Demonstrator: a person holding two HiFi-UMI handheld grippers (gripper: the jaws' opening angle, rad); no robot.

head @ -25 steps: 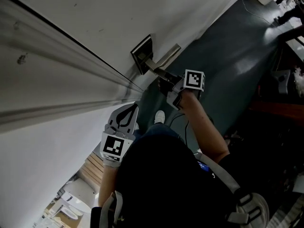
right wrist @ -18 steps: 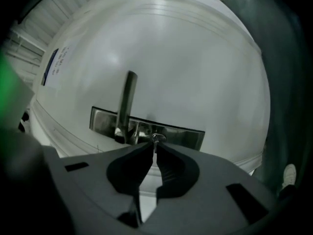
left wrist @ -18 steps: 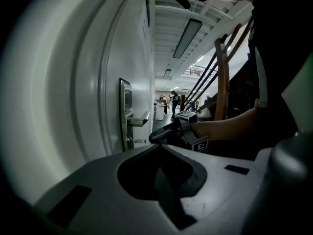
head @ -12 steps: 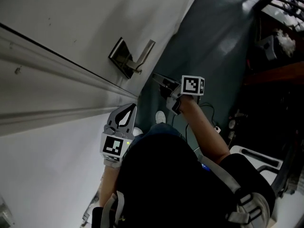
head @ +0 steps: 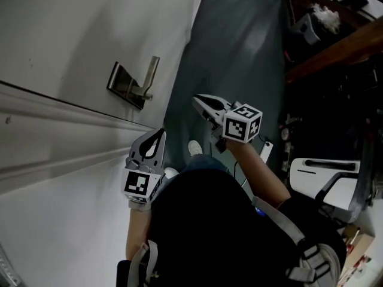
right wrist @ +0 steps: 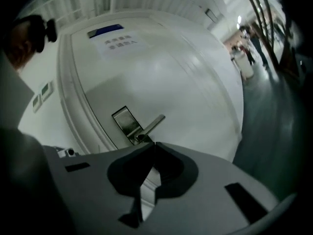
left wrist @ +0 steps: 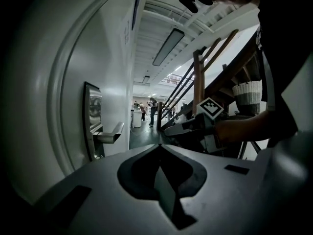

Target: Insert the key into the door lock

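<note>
The white door [head: 72, 28] fills the left of the head view, with a metal lock plate [head: 122, 84] and its lever handle [head: 151, 73]. My right gripper [head: 196, 98] hangs in the air to the right of the handle, apart from it, jaws closed tip to tip. My left gripper [head: 161, 130] is lower, near the door's moulding, also shut. No key shows in any view. In the right gripper view the lock plate [right wrist: 126, 121] and lever [right wrist: 151, 125] sit just above the shut gripper [right wrist: 154, 143]. The left gripper view shows its gripper [left wrist: 159, 145], the plate [left wrist: 92, 119] and the right gripper [left wrist: 181, 129].
Dark teal floor [head: 239, 46] runs beside the door. A white seat-like object [head: 323, 181] and a wooden beam [head: 335, 46] stand at the right. A paper notice [right wrist: 117, 40] is stuck high on the door. A stair rail [left wrist: 195, 82] and distant people [left wrist: 151, 109] lie down the corridor.
My right gripper was at the lever handle a second ago and has drawn back from the door to the right. The head view has swung. The left gripper has barely moved.
</note>
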